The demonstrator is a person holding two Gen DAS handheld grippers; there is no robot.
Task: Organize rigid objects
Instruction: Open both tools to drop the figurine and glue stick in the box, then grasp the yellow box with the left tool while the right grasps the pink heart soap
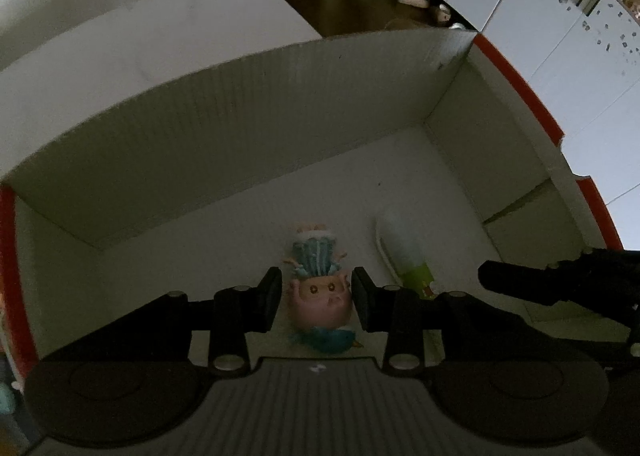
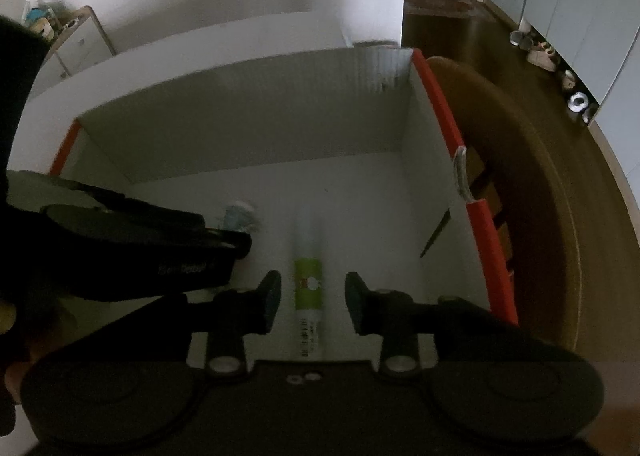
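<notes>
Your left gripper [image 1: 316,298] is clamped on the small pink-faced plastic doll with blue hair [image 1: 320,296], low in the white cardboard box [image 1: 240,128] near its front wall. It's light, hard and slippery-looking, so hold the head. Your right gripper [image 2: 312,298] stands apart over the green-and-white tube [image 2: 308,288].
</notes>
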